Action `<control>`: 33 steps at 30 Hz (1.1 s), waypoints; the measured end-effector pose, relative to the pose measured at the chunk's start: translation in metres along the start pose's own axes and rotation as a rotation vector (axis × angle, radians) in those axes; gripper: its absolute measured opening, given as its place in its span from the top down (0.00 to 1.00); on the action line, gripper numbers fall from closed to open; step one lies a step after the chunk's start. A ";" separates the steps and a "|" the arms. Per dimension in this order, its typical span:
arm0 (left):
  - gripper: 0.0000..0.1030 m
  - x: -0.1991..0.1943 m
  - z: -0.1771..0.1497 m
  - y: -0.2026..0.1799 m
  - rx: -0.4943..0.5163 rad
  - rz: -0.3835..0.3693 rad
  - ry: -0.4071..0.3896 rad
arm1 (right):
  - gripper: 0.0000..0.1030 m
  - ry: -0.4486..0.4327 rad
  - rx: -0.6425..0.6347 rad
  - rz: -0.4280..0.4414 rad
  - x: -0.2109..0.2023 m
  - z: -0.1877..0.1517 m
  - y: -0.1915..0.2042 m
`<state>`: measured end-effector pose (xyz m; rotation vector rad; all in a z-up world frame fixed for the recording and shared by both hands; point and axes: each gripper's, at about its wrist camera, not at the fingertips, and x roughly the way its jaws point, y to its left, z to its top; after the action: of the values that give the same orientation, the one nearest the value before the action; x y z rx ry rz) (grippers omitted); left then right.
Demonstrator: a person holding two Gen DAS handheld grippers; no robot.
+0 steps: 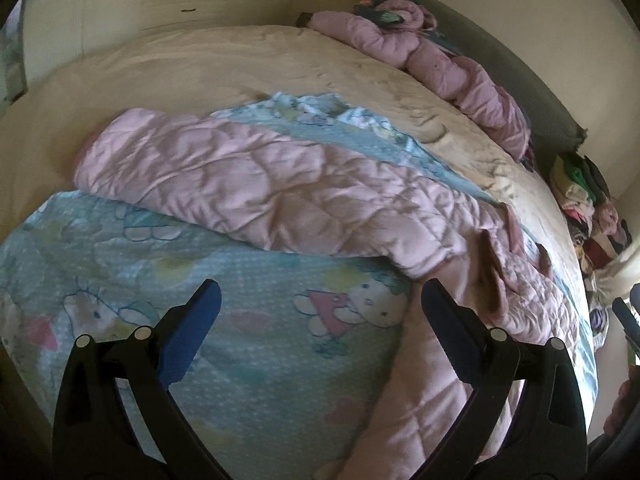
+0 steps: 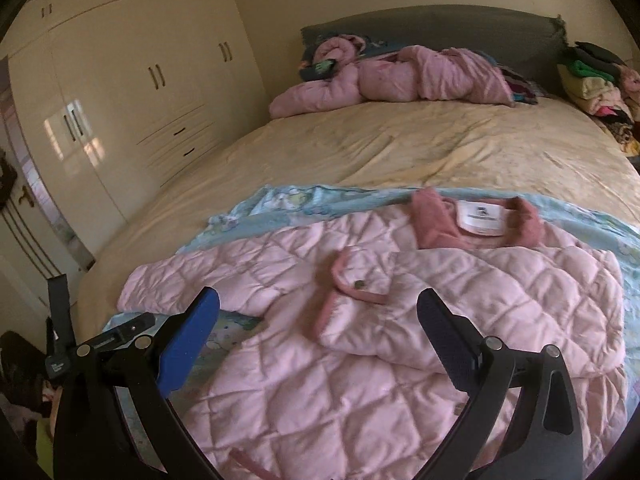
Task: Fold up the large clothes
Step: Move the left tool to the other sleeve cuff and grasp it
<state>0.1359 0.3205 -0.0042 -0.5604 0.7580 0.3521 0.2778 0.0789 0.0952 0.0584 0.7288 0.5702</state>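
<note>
Pink quilted jacket (image 2: 360, 340) lies flat on the blue cartoon-print sheet (image 1: 240, 300) at the bed's (image 2: 360, 148) near edge. Right gripper (image 2: 318, 324) hovers over it, jaws wide, empty. Left gripper (image 1: 320, 308) also wide open, empty, above the sheet beside one sleeve (image 1: 240, 184). Other sleeve folded across the chest, collar (image 2: 476, 222) toward the headboard.

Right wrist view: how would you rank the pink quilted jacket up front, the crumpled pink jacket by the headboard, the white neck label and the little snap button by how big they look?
Largest to smallest as they look:
1. pink quilted jacket, though nearness to the camera inflates it
2. crumpled pink jacket, farther off, so its true size against the first is unsure
3. white neck label
4. snap button
</note>
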 end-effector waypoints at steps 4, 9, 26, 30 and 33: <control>0.09 0.005 0.005 0.018 -0.026 0.020 0.004 | 0.04 0.018 -0.028 0.025 0.016 0.001 0.018; 0.09 0.012 0.013 0.041 -0.077 0.031 0.010 | 0.04 0.048 -0.058 0.058 0.036 -0.001 0.038; 0.09 0.055 0.033 0.122 -0.310 0.029 0.045 | 0.04 0.170 -0.101 0.136 0.083 -0.031 0.076; 0.09 0.069 0.040 0.138 -0.369 0.024 0.037 | 0.04 0.179 -0.089 0.122 0.084 -0.033 0.068; 0.09 0.074 0.048 0.151 -0.431 0.015 0.008 | 0.04 0.183 -0.071 0.106 0.082 -0.034 0.057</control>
<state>0.1383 0.4767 -0.0825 -0.9614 0.6961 0.5322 0.2781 0.1639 0.0333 -0.0215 0.8860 0.7085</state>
